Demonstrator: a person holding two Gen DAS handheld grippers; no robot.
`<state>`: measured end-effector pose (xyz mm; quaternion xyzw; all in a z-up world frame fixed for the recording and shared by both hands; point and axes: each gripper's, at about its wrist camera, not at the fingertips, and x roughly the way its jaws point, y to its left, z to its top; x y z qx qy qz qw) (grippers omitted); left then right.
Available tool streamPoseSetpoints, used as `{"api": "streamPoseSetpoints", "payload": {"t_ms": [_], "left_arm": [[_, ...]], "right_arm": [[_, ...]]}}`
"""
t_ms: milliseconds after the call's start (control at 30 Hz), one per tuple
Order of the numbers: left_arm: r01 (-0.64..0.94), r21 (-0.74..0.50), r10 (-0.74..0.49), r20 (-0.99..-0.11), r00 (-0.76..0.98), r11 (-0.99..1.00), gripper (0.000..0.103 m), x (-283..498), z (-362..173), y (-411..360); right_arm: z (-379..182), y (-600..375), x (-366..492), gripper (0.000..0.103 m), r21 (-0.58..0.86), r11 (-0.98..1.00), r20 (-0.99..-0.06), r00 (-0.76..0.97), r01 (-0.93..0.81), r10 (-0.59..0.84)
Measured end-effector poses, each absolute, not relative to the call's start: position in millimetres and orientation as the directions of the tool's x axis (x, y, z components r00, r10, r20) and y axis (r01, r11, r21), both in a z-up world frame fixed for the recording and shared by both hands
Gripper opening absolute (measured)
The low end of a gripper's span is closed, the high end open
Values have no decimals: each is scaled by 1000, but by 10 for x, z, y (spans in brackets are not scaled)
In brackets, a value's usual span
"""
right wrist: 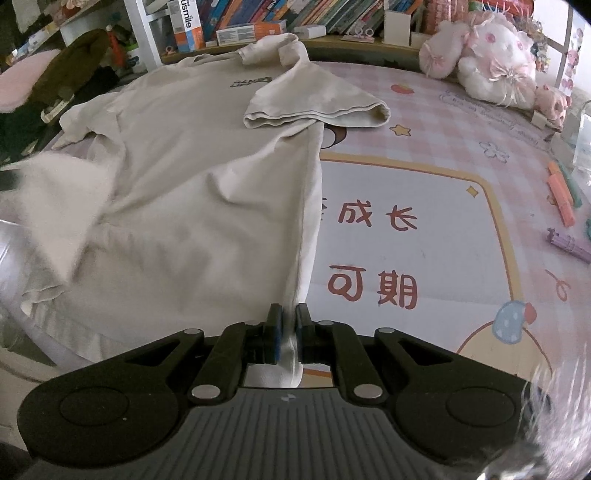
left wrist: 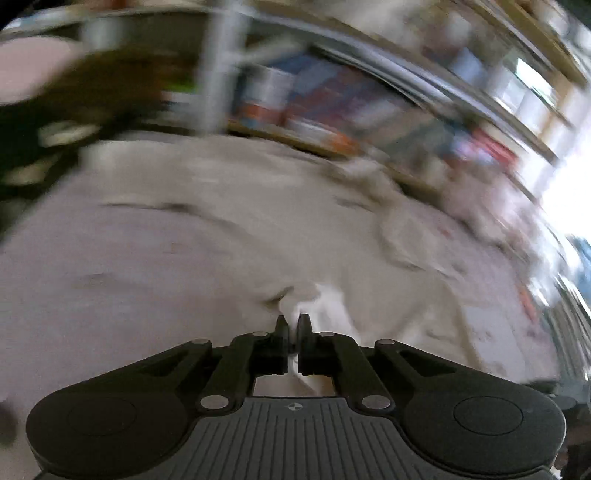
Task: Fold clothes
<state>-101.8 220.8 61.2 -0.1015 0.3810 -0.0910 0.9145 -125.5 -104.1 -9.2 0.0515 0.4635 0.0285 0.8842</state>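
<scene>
A beige T-shirt [right wrist: 192, 158] lies spread on the pink printed mat [right wrist: 424, 177], its right sleeve [right wrist: 317, 107] folded inward over the chest. My right gripper [right wrist: 289, 314] is shut on the shirt's near right hem corner, and the side edge runs taut from it toward the sleeve. The left wrist view is heavily blurred. There my left gripper [left wrist: 293, 323] is shut on a pinch of the same beige T-shirt [left wrist: 207, 236], with a white fold of cloth between its fingers. The shirt's left hem area [right wrist: 62, 206] looks lifted and blurred.
Book shelves [right wrist: 258, 18] line the far edge. Pink plush toys [right wrist: 491, 62] sit at the back right. Highlighter pens [right wrist: 561, 195] lie at the right edge of the mat. A dark brown bundle [right wrist: 70, 70] lies at the back left.
</scene>
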Motion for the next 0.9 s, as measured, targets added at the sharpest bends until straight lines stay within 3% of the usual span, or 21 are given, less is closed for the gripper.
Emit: {"api": "streamPoseSetpoints", "payload": {"t_ms": [100, 200, 333, 433, 500, 600, 767, 900], "left_arm": [[-95, -195, -80, -730, 679, 976, 3, -1319, 638, 2821], [-202, -149, 8, -786, 618, 968, 4, -1482, 433, 3210], [-273, -38, 106, -864, 493, 961, 14, -1426, 110, 3398], [-307, 14, 165, -866, 472, 952, 18, -1347, 67, 3419], [-304, -32, 151, -816, 557, 952, 18, -1308, 189, 3391], [-180, -123, 27, -751, 660, 976, 24, -1172, 302, 3199], [103, -68, -118, -763, 636, 992, 24, -755, 129, 2631], [177, -81, -172, -781, 601, 981, 24, -542, -4, 2423]], "right_arm": [[-88, -1035, -1249, 7, 111, 994, -819, 566, -14, 99], [-83, -1020, -1229, 7, 100, 995, -824, 559, -25, 97], [-72, -1029, -1191, 6, 95, 995, -833, 546, -26, 94], [-64, -1049, -1173, 5, 100, 995, -838, 538, -9, 90], [-57, -1033, -1170, 4, 92, 996, -842, 534, 2, 77], [-36, -971, -1221, 3, 45, 999, -851, 525, 14, 31], [-25, -885, -1364, 3, 9, 999, -861, 509, 35, -10], [-12, -803, -1503, 3, -2, 997, -863, 503, 76, -40]]}}
